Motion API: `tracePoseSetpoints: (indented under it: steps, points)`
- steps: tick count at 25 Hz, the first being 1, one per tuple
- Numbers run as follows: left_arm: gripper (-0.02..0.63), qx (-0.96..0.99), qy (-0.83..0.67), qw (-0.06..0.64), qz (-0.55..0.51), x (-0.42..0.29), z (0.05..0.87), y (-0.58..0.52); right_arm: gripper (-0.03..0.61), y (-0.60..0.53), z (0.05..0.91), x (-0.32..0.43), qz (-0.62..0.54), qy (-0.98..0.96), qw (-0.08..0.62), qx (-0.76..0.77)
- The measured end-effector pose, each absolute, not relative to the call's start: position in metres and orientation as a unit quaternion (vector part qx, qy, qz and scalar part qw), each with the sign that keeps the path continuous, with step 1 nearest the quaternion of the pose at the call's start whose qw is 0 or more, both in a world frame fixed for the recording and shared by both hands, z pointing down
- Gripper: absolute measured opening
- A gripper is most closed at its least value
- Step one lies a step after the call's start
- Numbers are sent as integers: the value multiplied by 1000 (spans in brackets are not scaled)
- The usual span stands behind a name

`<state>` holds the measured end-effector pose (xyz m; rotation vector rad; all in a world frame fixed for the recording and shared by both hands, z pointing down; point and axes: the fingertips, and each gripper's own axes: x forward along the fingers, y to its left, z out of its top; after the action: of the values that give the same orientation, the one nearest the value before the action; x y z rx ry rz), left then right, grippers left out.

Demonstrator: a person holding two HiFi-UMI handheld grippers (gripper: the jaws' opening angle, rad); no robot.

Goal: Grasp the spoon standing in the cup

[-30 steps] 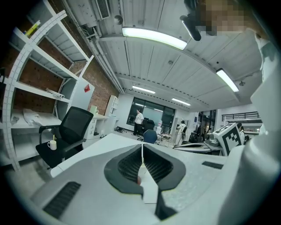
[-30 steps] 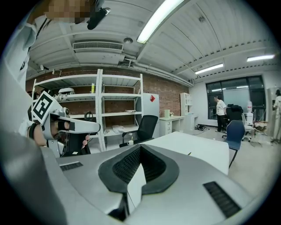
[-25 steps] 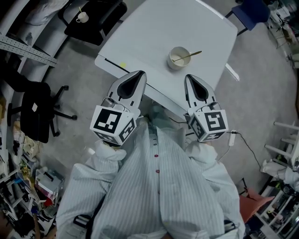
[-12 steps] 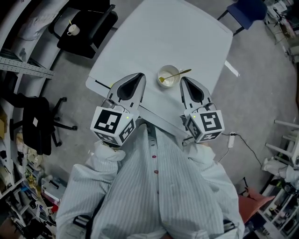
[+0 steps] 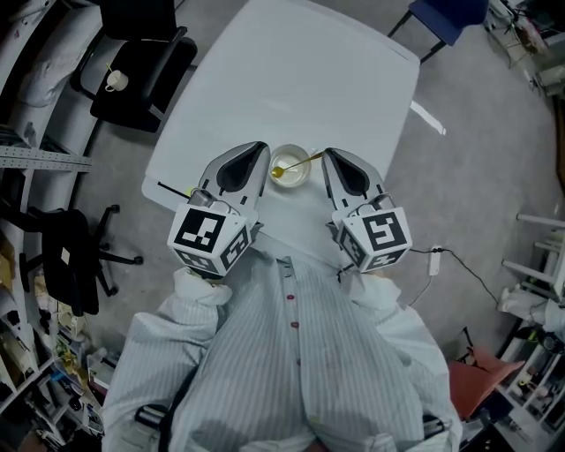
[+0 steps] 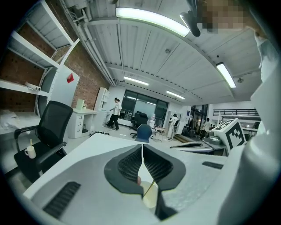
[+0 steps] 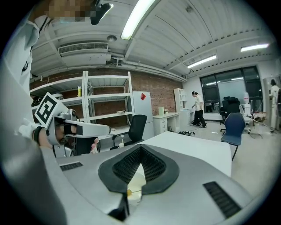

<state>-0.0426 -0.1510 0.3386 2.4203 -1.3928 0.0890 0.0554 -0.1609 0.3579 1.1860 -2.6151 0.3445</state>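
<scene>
In the head view the left gripper [image 5: 259, 150] and the right gripper [image 5: 328, 155] lie over the near edge of the white table [image 5: 300, 71], their jaws pointing away from the person and each pair drawn together to a point. The cup [image 5: 290, 166] stands in the gap between the two sets of tips, just beside each. The spoon [image 5: 298, 163] leans in the cup, its handle slanting toward the right jaws and ending close beside their tip. A black chair [image 5: 146, 53] carrying a small mug [image 5: 115, 80] stands well beyond the left jaws, and a blue chair [image 5: 446, 16] well beyond the right jaws

In the left gripper view the left gripper [image 6: 142, 151] has its ribbed pads meeting along a thin seam, with nothing pinched in them. Behind that seam, through the slit nearer the camera, part of the cup [image 6: 150, 196] shows with the spoon [image 6: 149, 187] handle slanting across it. The table [image 6: 106, 141] runs ahead of the tips, and the right gripper [image 6: 175, 146] lies off to the right of them

In the right gripper view the right gripper [image 7: 140, 151] is closed tip to tip and empty. The cup [image 7: 135, 184] and the yellowish end of the spoon [image 7: 128, 192] show through the opening behind the tips. The table [image 7: 192, 144] stretches ahead, and the left gripper [image 7: 103, 129] sits to the left of these jaws
</scene>
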Motion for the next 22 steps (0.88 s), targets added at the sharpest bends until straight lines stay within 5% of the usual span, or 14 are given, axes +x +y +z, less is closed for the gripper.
tracePoseSetpoints:
  steps: [22]
  points:
    - [17,887,-420,183,53,-31,356,-178,9,-172,372,62,132,-865,142,463]
